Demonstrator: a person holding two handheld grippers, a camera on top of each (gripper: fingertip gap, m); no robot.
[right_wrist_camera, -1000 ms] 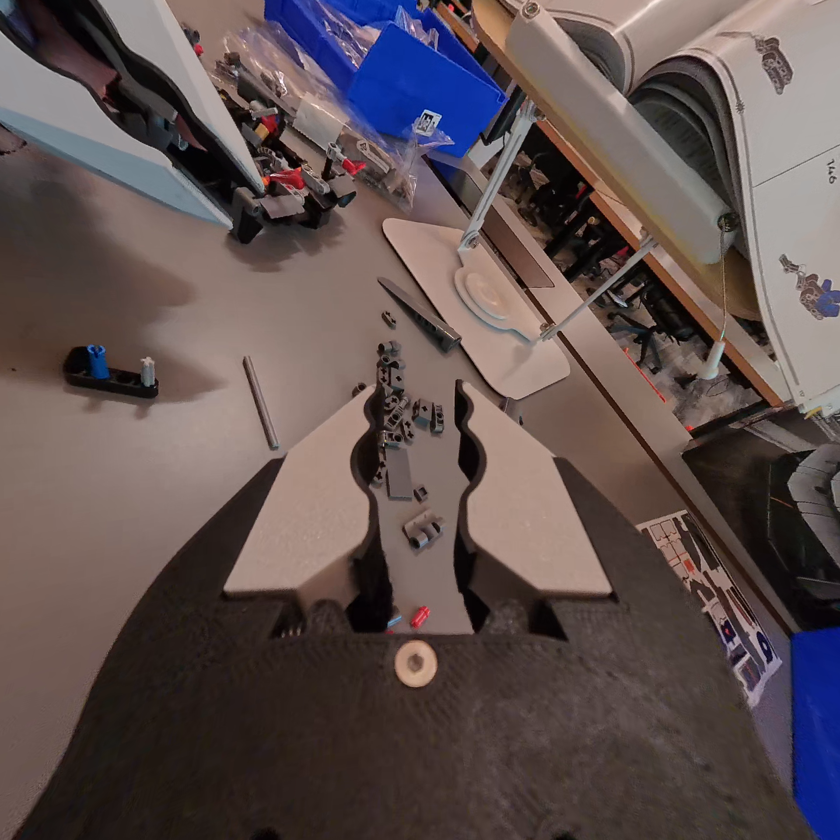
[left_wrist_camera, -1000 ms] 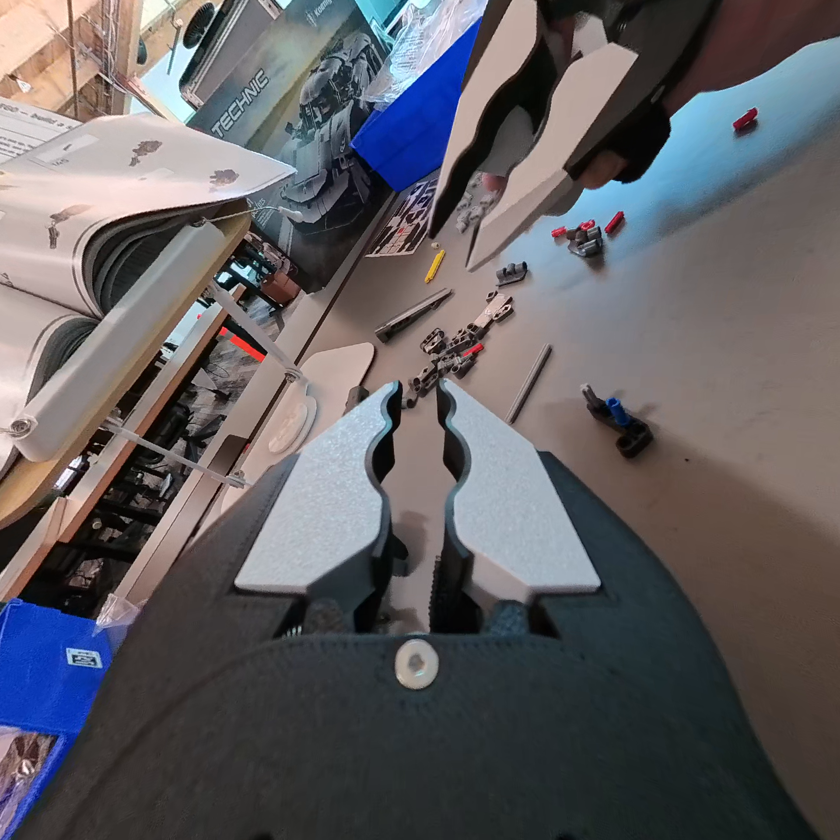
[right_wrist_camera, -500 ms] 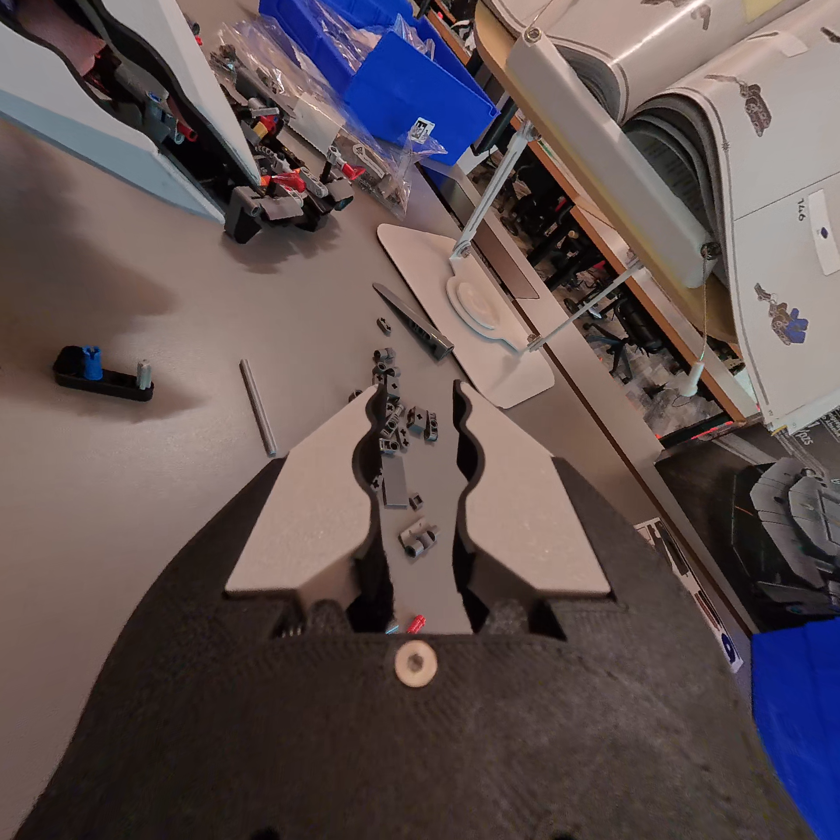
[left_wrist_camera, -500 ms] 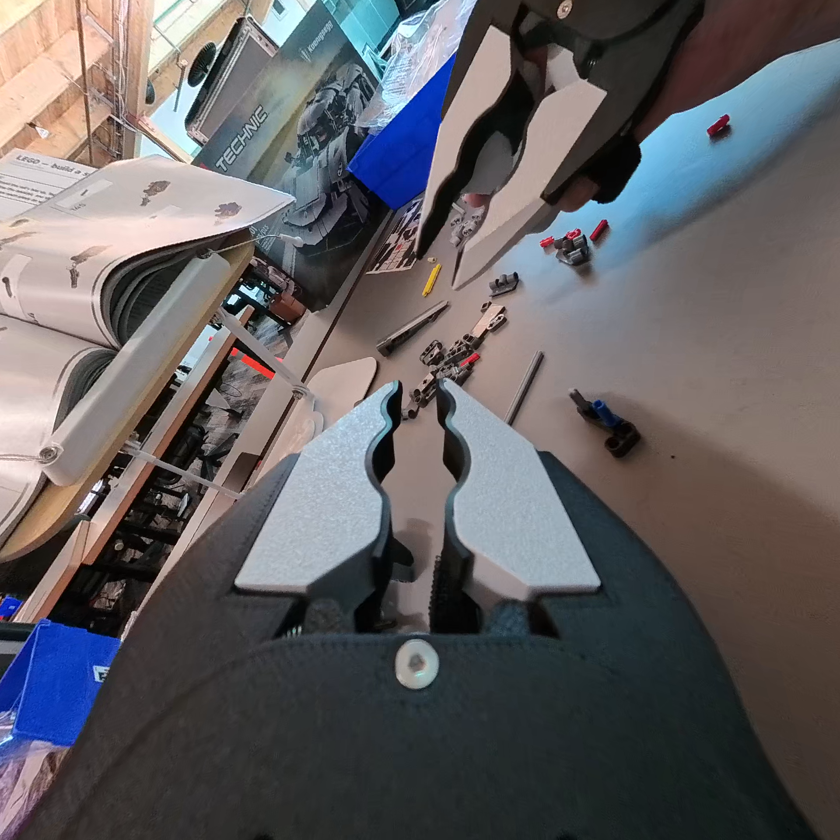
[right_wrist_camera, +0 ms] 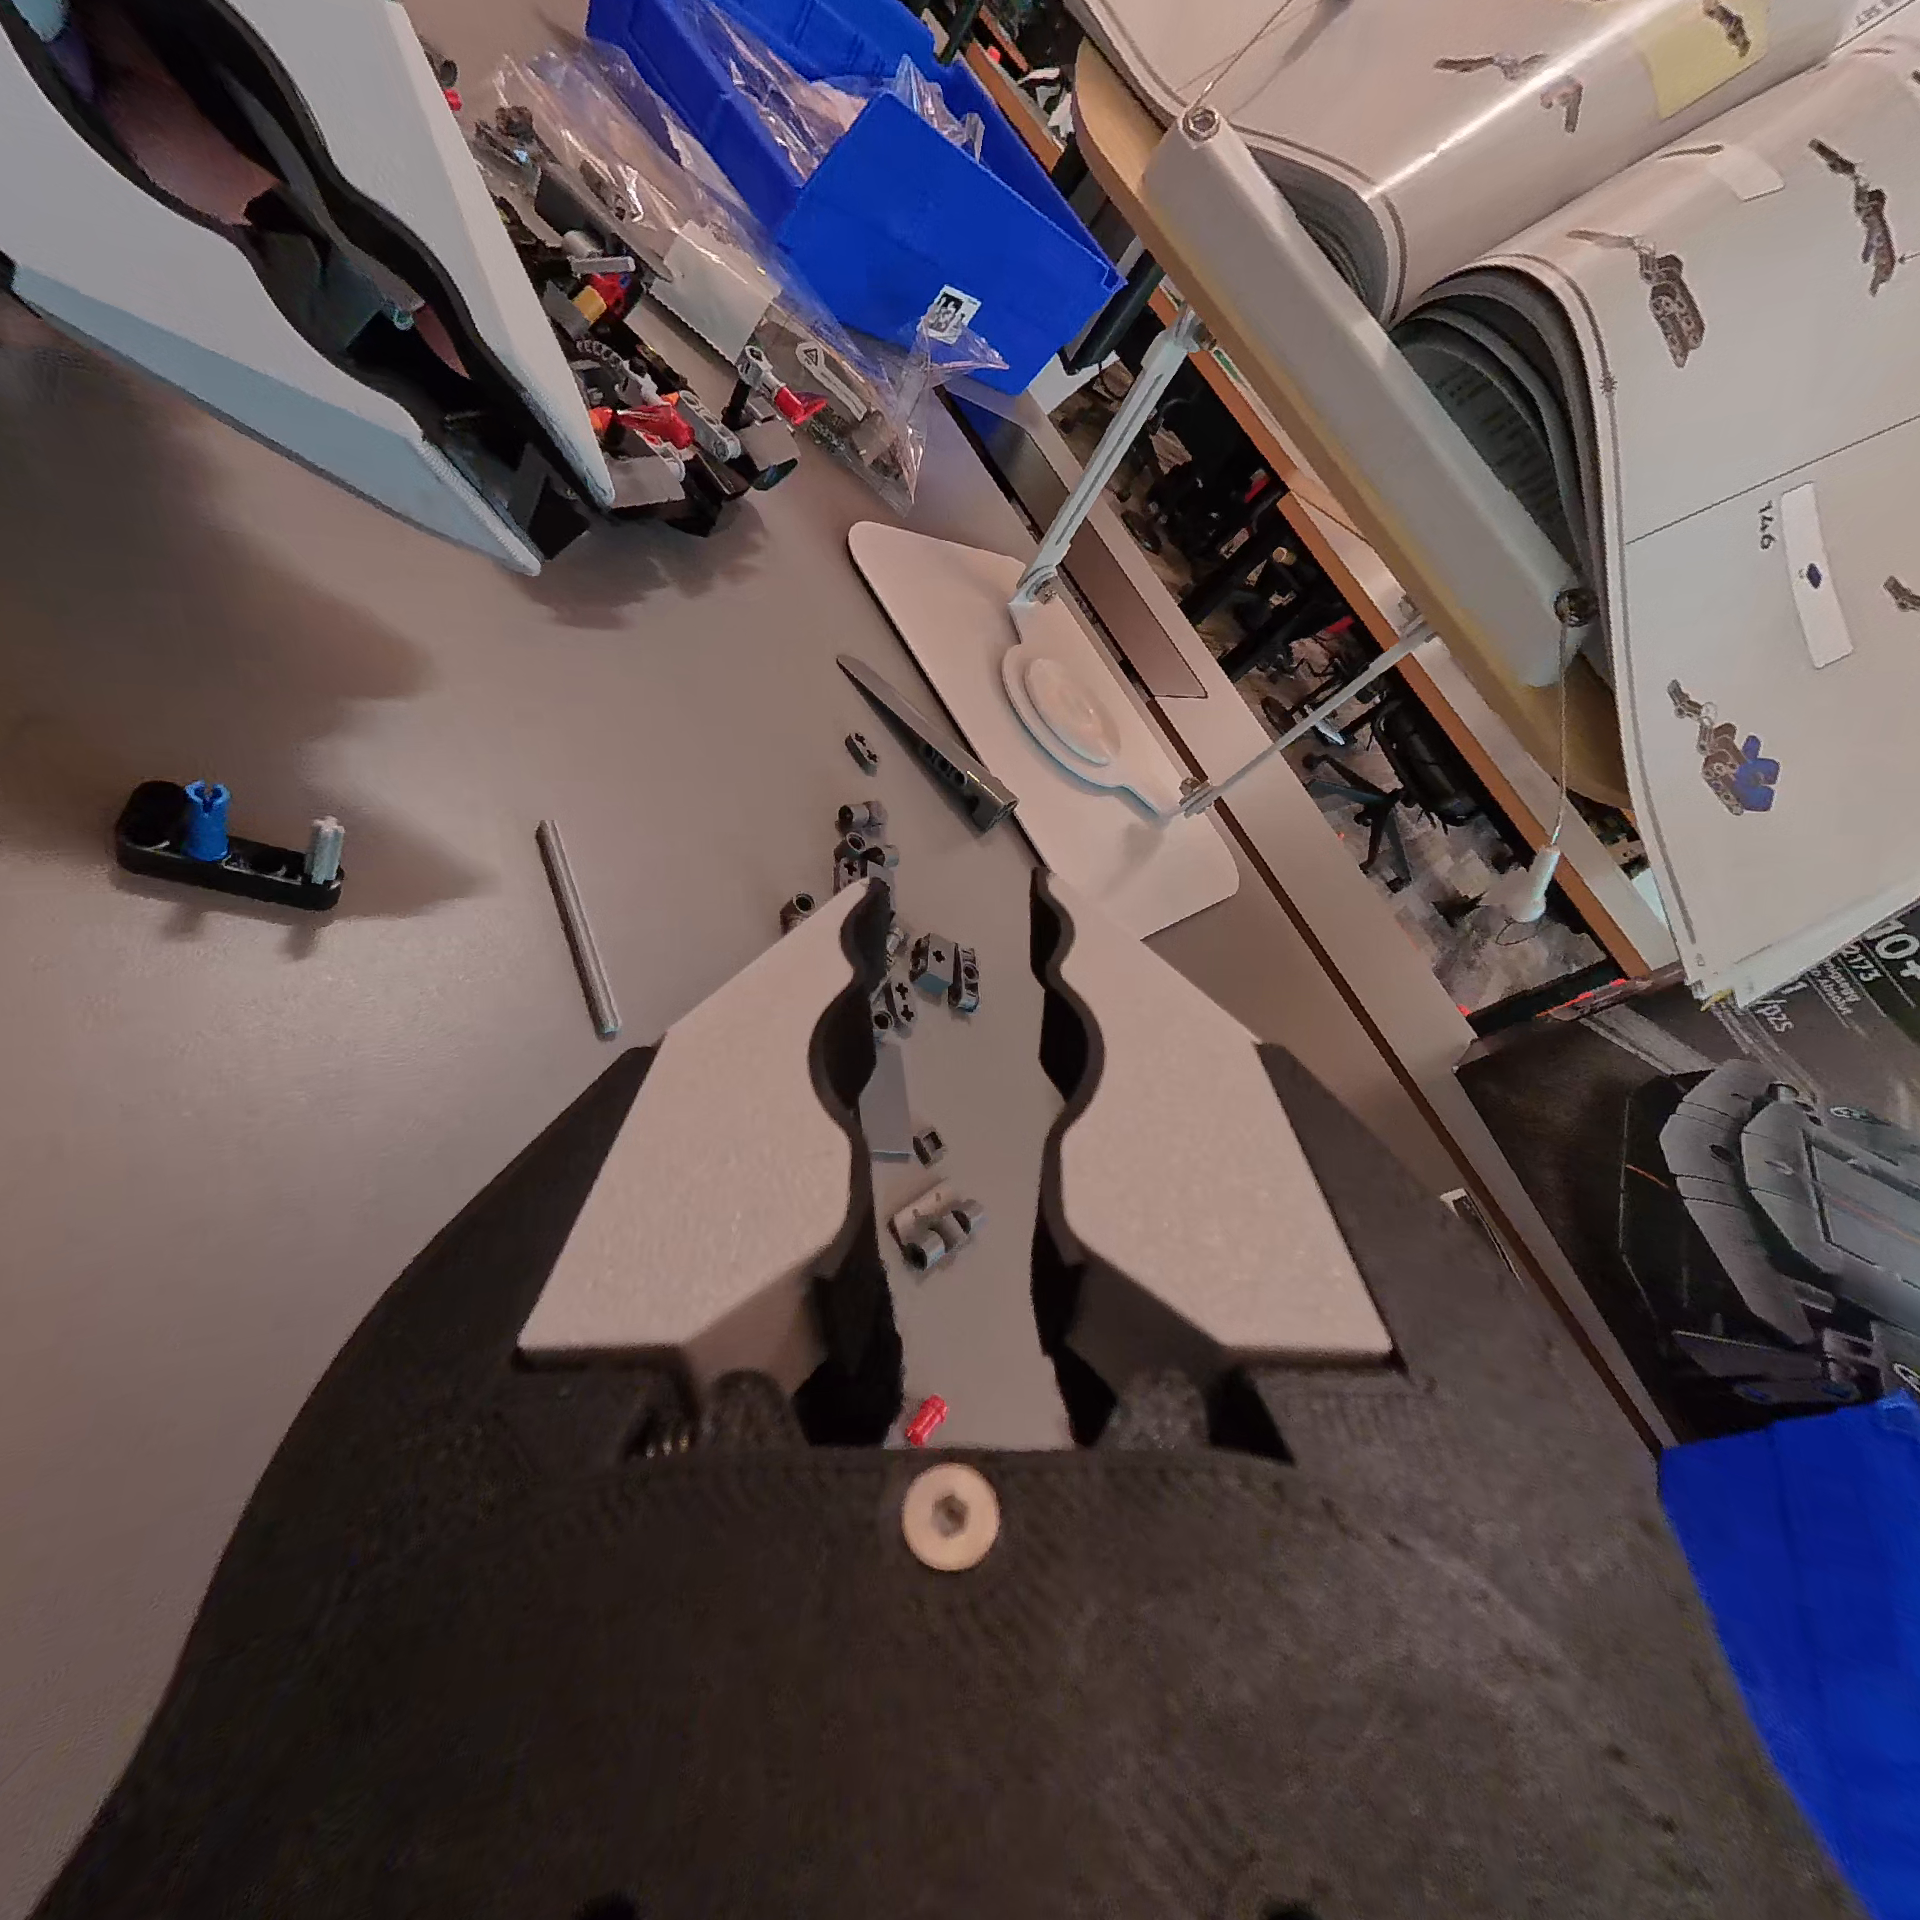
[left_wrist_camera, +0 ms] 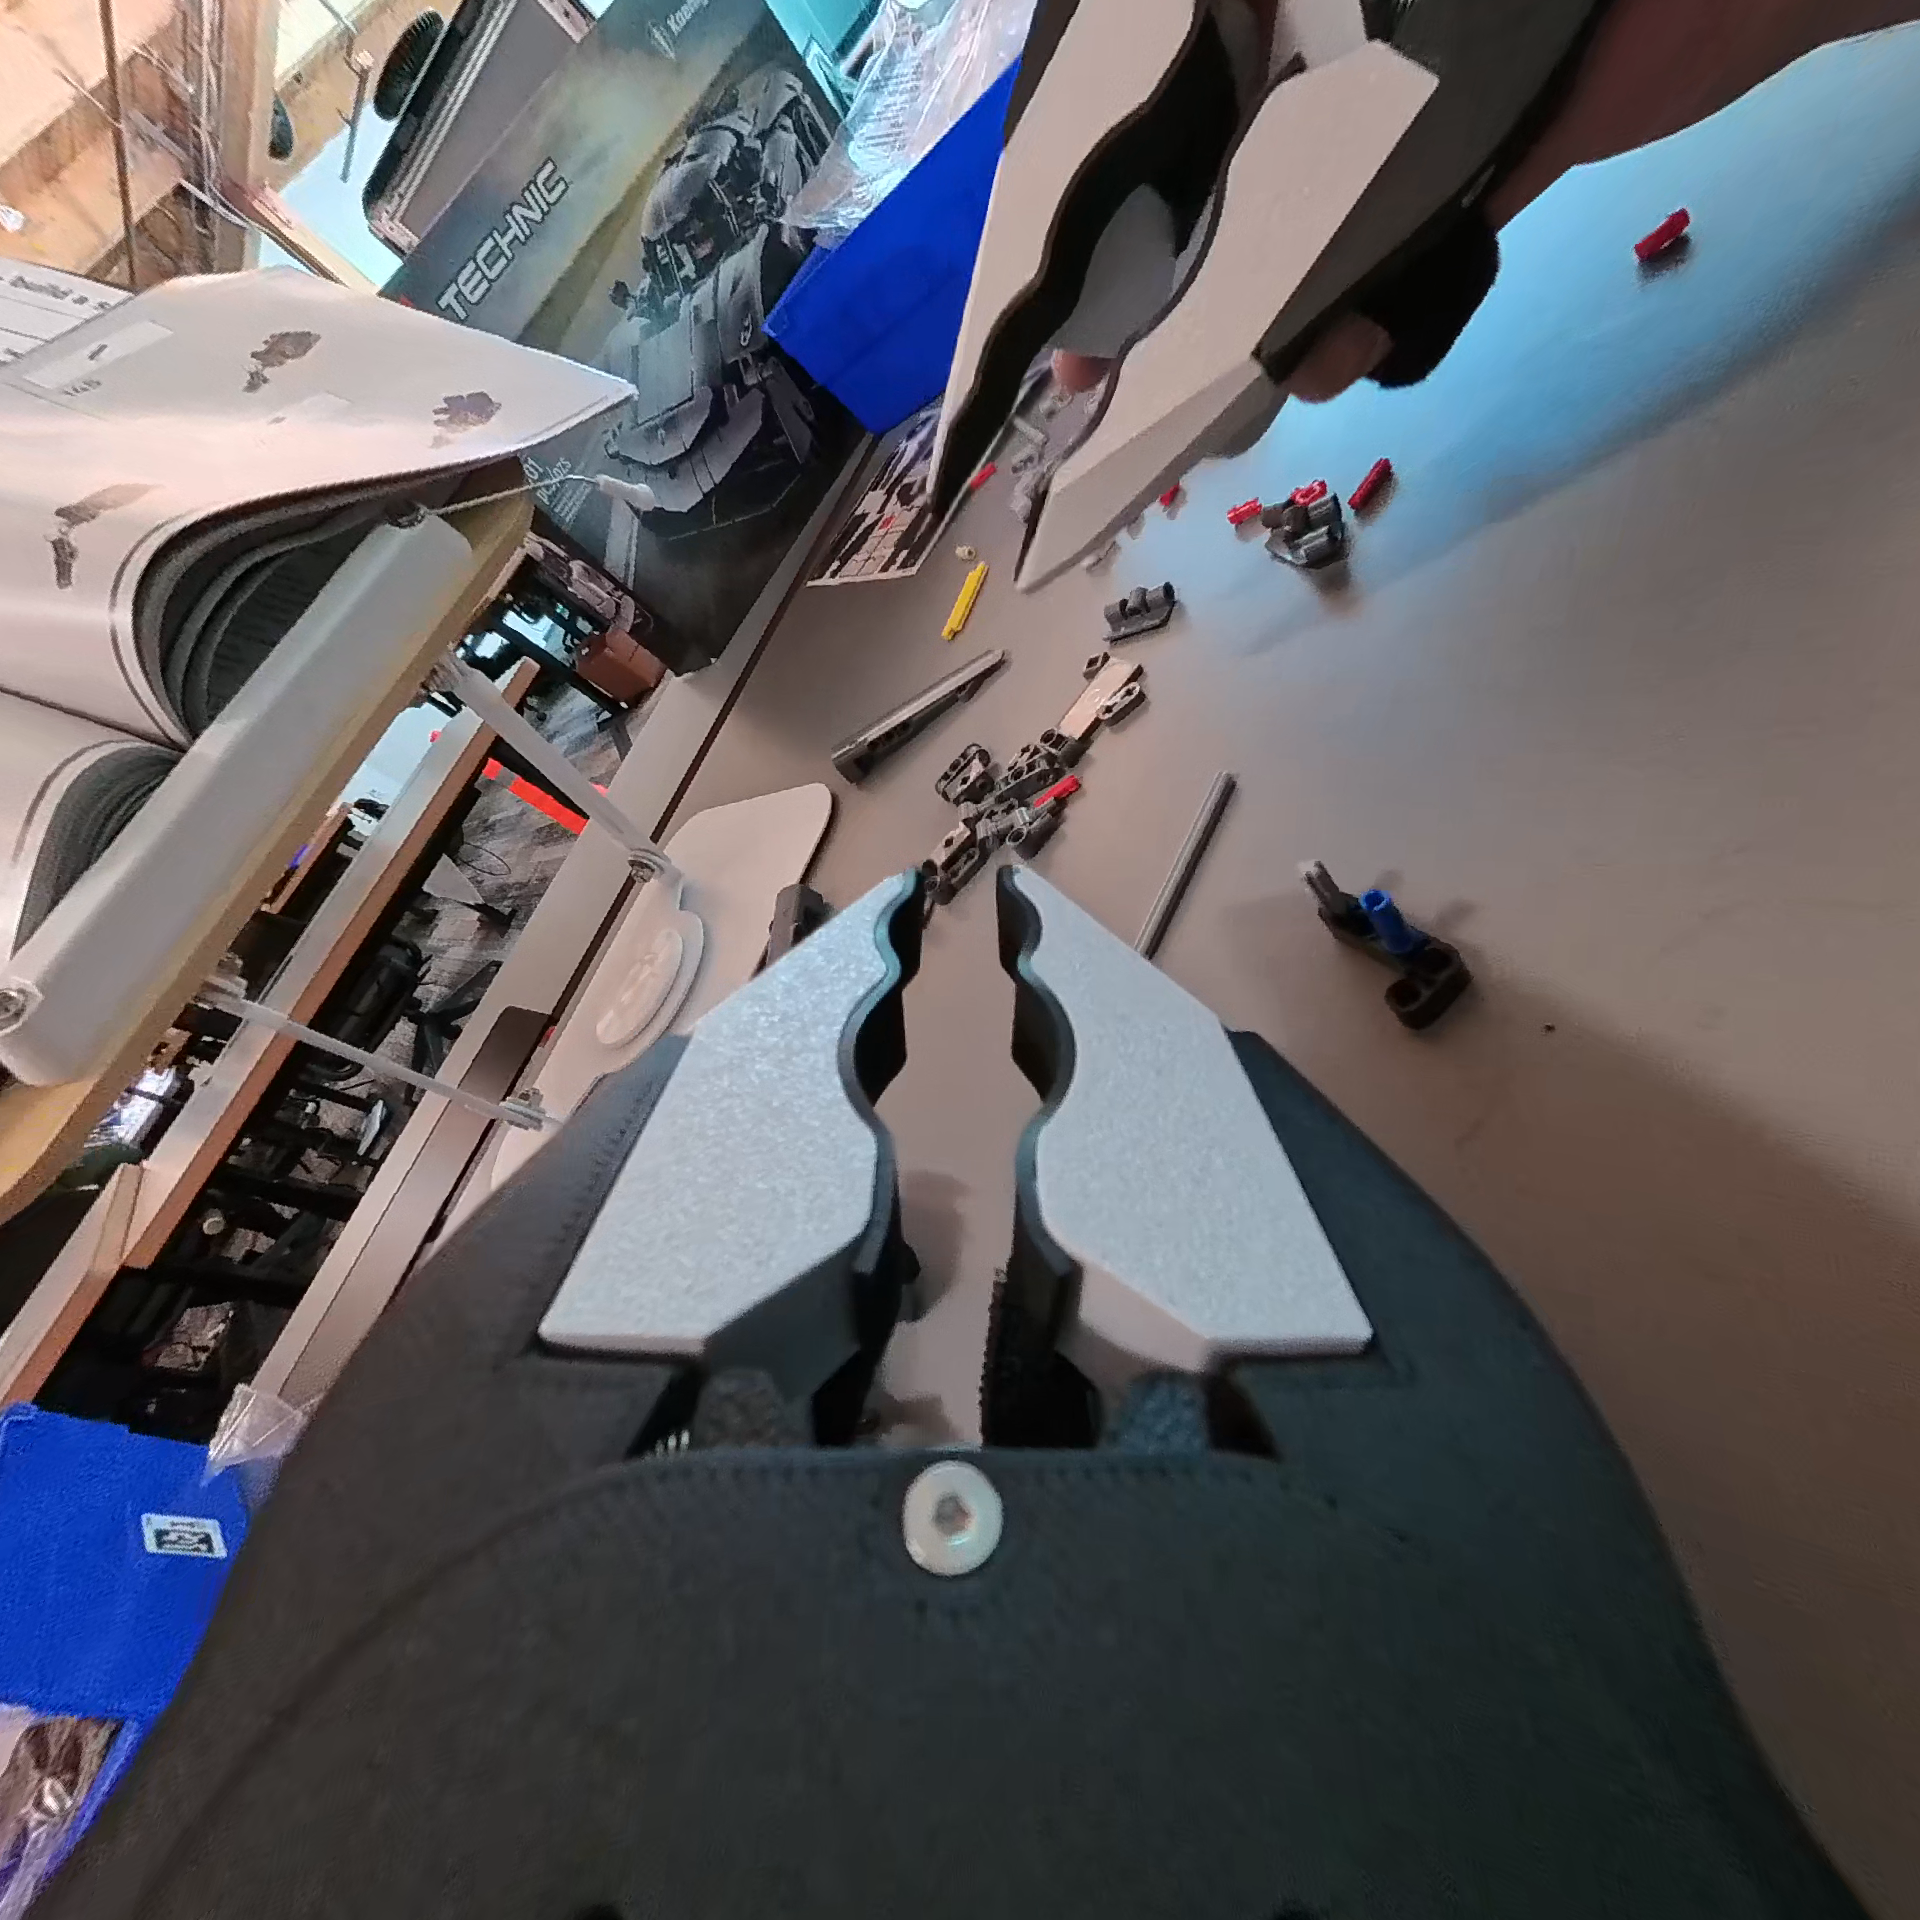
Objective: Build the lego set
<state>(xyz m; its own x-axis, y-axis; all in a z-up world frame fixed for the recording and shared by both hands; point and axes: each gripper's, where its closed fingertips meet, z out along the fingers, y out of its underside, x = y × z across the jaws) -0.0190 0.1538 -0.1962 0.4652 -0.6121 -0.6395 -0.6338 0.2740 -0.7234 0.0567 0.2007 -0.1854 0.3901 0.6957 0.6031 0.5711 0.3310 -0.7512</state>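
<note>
My left gripper (left_wrist_camera: 958, 878) is open and empty, low over the grey table (left_wrist_camera: 1558, 831), its tips just short of a cluster of small grey connector pieces (left_wrist_camera: 997, 800). My right gripper (right_wrist_camera: 954, 883) is open and empty above the same cluster (right_wrist_camera: 925, 977), with loose pieces on the table showing between its fingers. It also shows in the left wrist view (left_wrist_camera: 985, 545), hovering open at the far side. A grey axle rod (left_wrist_camera: 1184, 862) and a black beam with a blue pin (left_wrist_camera: 1387, 956) lie to the right of the cluster. Both also show in the right wrist view, the rod (right_wrist_camera: 577, 925) and the beam (right_wrist_camera: 229, 847).
A dark grey tapered panel piece (right_wrist_camera: 925, 743) lies by a white stand base (right_wrist_camera: 1039, 707) at the table edge. Blue bins (right_wrist_camera: 914, 229) and clear bags of parts (right_wrist_camera: 675, 270) sit at the back. Red pins (left_wrist_camera: 1371, 483) and a yellow piece (left_wrist_camera: 963, 603) lie farther off. The grippers' ends are close to 10 cm from one another. Both grippers' tips are roughly 8 cm from the rod (right_wrist_camera: 577, 925). Look for it in the left wrist view (left_wrist_camera: 1184, 864) too.
Both grippers stay open and empty with only small shifts in view. My right gripper has edged forward over the grey pieces, its jaws slightly narrower.
</note>
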